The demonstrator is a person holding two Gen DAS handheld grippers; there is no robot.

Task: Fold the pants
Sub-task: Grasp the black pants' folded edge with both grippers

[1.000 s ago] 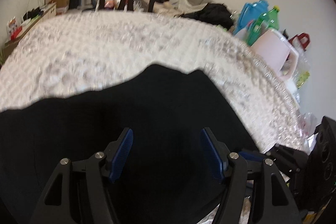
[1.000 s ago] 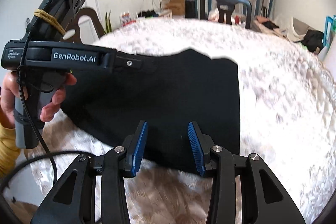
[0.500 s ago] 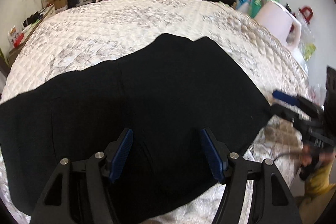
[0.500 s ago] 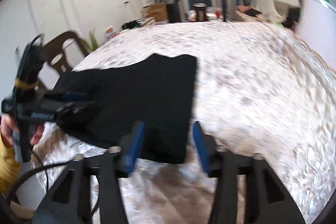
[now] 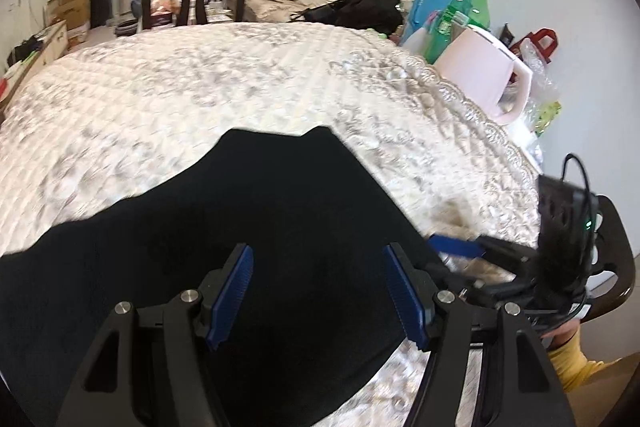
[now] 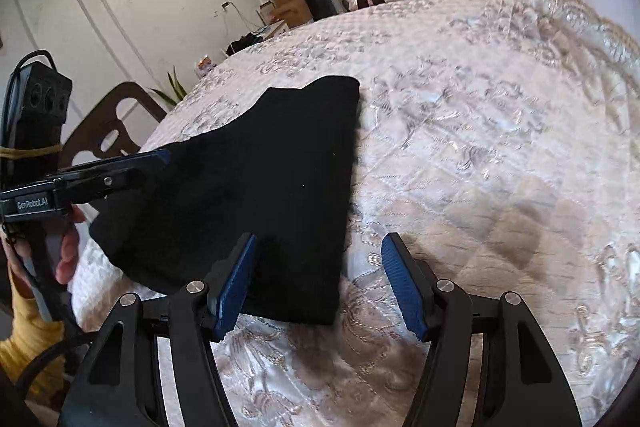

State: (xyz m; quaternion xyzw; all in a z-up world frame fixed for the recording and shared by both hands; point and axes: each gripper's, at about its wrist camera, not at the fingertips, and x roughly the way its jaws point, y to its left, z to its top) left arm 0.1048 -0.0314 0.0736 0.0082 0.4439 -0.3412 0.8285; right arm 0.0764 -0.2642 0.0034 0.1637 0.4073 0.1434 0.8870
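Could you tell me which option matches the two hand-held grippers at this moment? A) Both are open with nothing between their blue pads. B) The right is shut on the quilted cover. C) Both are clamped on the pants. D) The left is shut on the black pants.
A: the left gripper and right gripper both show wide gaps, held over the black fabric pants on the white quilted cover.

Black claws [image 5: 316,291] [image 6: 318,281], blue ribbed pads, silver screws, yellow sleeve [image 6: 24,343].
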